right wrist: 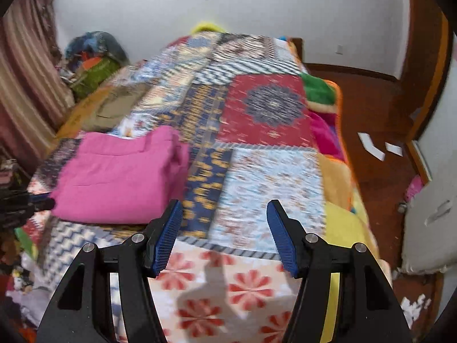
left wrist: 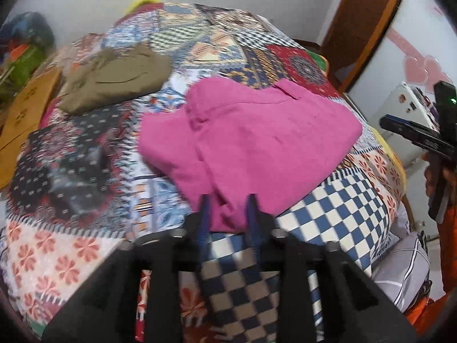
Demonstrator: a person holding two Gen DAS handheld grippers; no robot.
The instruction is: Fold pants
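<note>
My left gripper (left wrist: 228,200) hangs slack-jawed, gripping nothing, above the near hem of the pink pants (left wrist: 248,143), folded on the quilt (left wrist: 71,251) at twelve o'clock. My right gripper (right wrist: 224,208) gapes empty; the pants lie at ten o'clock.

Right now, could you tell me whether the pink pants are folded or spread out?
Folded: the pink pants lie as a compact layered bundle on the patchwork bedspread, stacked edges showing.

Folded pink pants (left wrist: 251,143) lie on patchwork quilt (left wrist: 328,200); left tool (left wrist: 228,200) parted.
</note>
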